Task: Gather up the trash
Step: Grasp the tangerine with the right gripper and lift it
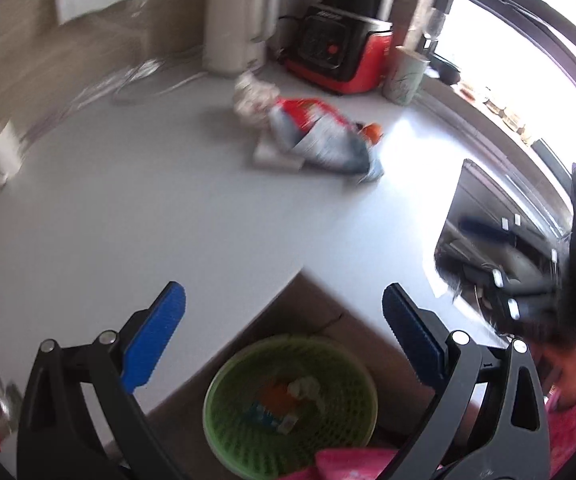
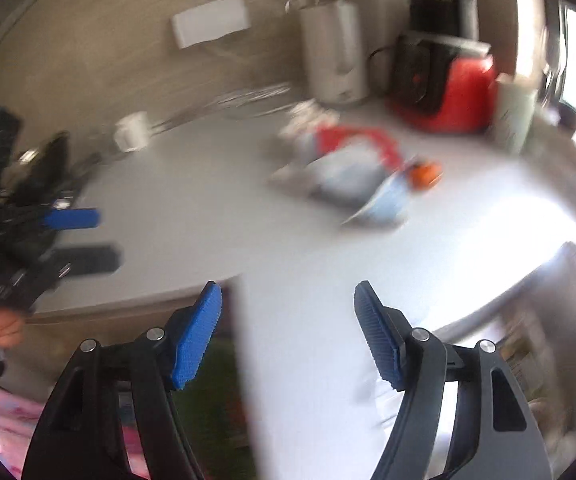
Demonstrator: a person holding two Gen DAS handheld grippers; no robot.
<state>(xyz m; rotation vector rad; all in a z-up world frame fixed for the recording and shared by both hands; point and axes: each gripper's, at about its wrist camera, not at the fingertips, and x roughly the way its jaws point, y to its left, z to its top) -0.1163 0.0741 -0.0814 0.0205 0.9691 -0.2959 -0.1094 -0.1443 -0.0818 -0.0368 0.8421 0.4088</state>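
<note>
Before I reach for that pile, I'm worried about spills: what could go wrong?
1. The wrappers overlap a white pad and an orange scrap; one pinch may scatter pieces.
2. The green bin sits below the counter edge, far from the pile, so a loose grip could drop trash.

We count two claws, the left claw (image 1: pixel 283 336) and the right claw (image 2: pixel 288 334), one green basket (image 1: pixel 223 396), one white kettle (image 1: pixel 233 20), one red machine (image 1: pixel 340 52), one cup (image 1: pixel 406 76) and one trash pile (image 1: pixel 316 136).
</note>
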